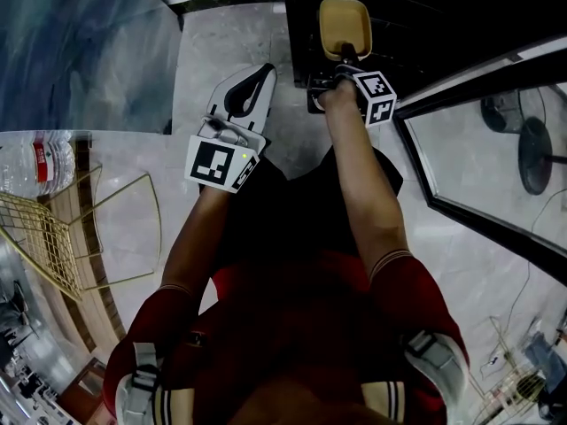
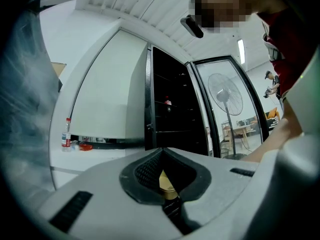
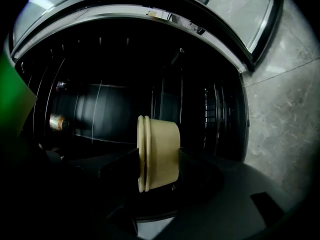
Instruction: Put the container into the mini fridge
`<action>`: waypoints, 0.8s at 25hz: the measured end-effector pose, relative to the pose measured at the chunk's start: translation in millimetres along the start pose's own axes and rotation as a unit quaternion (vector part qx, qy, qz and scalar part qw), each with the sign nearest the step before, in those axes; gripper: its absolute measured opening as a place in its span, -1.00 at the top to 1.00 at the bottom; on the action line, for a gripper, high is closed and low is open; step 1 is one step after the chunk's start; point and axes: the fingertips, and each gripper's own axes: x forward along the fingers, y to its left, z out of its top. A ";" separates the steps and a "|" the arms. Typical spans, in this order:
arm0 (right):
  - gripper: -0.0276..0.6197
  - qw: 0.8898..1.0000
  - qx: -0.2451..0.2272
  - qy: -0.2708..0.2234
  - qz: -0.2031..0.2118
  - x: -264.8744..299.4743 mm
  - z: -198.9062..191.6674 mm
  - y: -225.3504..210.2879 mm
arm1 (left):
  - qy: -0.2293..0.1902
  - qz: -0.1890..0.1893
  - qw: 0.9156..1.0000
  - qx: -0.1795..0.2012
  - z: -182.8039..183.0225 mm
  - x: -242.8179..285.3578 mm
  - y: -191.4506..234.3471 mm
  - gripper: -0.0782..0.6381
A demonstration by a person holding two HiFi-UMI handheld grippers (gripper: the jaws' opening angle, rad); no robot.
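Clear plastic water bottle [image 1: 35, 162] with a red label, its print too small to read, sits far left, near a gold wire rack [image 1: 49, 237]. Next comes the white left gripper [image 1: 251, 82], its 2 jaws closed together and holding nothing. Its cube [image 1: 219, 164] shows black-and-white square markers. To its right, the right gripper [image 1: 344, 60] is clamped on a tan container [image 1: 345, 23], held just at the open mouth of the black mini fridge [image 1: 425, 16]. Wire shelves [image 3: 100, 104] line the dark interior. Farthest right, the fridge's glass door [image 1: 478, 158] stands open.
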 end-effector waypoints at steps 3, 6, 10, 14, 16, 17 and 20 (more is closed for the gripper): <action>0.27 1.000 -0.002 -0.004 -0.003 3.8 3.1 -0.3 | 0.003 0.006 1.000 -0.001 -2.5 -4.6 0.8 0.76; 0.27 1.000 -0.001 -0.002 -0.004 6.5 3.2 1.1 | 0.005 0.011 1.000 -0.001 -3.4 -8.2 1.4 0.76; 0.26 1.000 0.008 -0.005 -0.005 9.0 5.9 2.3 | 0.004 0.018 1.000 0.001 -1.7 -10.9 1.7 0.76; 0.25 1.000 0.009 -0.003 -0.010 10.3 6.6 0.2 | 0.009 0.023 1.000 0.003 -3.2 -13.1 0.5 0.76; 0.23 1.000 0.009 0.001 -0.008 12.0 5.3 0.3 | 0.011 0.025 1.000 0.003 -3.6 -13.3 0.1 0.76; 0.17 1.000 0.011 0.003 -0.005 13.6 4.2 1.1 | 0.011 0.026 1.000 0.003 -3.8 -13.3 0.3 0.76; 0.07 1.000 0.012 0.010 0.009 17.9 1.3 4.9 | 0.013 0.027 1.000 0.004 -5.2 -13.6 0.8 0.76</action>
